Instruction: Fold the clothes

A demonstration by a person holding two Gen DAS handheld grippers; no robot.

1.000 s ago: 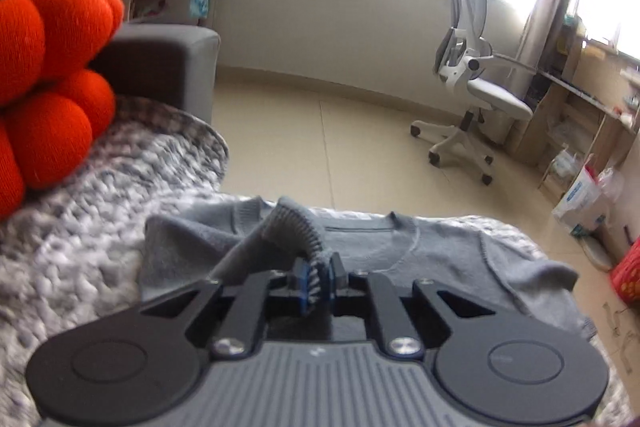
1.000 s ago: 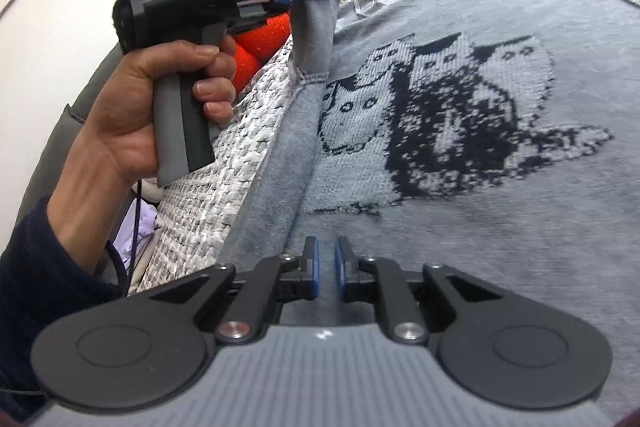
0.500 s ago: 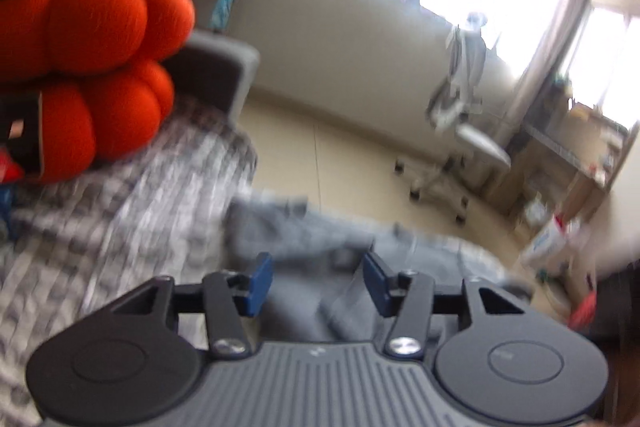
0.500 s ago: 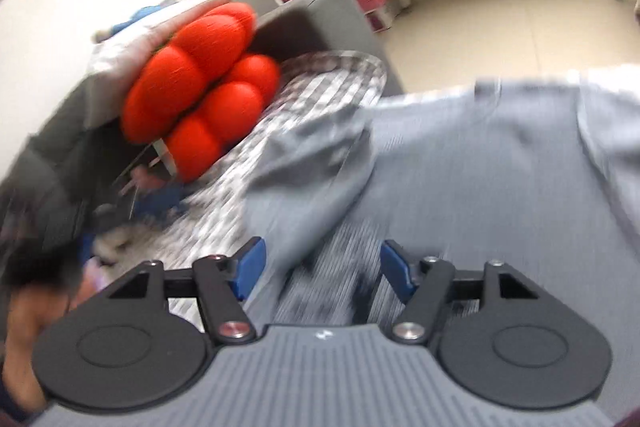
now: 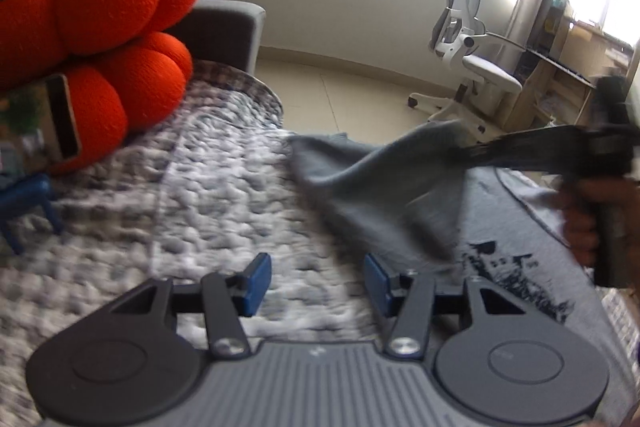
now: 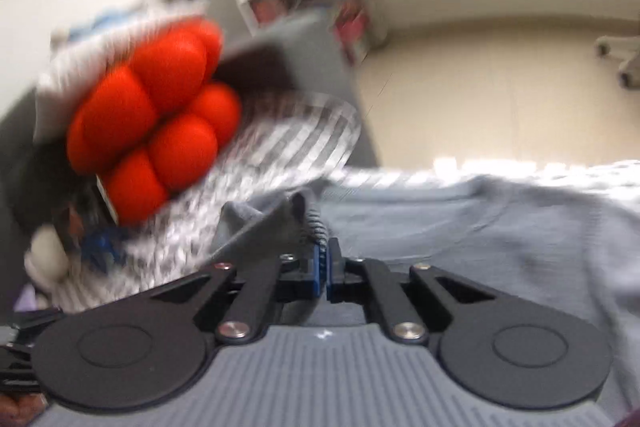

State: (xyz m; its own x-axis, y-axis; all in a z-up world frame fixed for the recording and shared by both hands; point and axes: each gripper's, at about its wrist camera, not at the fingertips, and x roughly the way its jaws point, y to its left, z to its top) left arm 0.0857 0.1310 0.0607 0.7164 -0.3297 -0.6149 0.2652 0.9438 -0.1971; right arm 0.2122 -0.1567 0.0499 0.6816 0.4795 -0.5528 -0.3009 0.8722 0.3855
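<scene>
Left gripper (image 5: pixel 316 279): blue-padded fingers (image 5: pixel 256 285) spread apart, nothing between them, hovering over the grey-and-white knitted blanket (image 5: pixel 192 211) at lower centre of its frame

Right gripper (image 6: pixel 323 269): fingers together, clamped on a ribbed cuff of the grey sweater (image 6: pixel 480 227); the cuff stands up just above the fingertips at frame centre. In the left wrist view the same gripper (image 5: pixel 520 151) shows at the right edge, motion-blurred, held in a hand (image 5: pixel 588 219), with the sleeve (image 5: pixel 384 179) lifted and stretched across toward mid-frame

Sweater lies spread on the blanket, filling the right half of the right wrist view; a dark knitted pattern (image 5: pixel 516 275) on its front shows at lower right of the left wrist view

Orange lobed cushion (image 5: pixel 100 39) sits at upper left, against a grey sofa arm (image 5: pixel 224 31). White office chair (image 5: pixel 468 63) stands on the floor at upper right

Right wrist view is heavily blurred
</scene>
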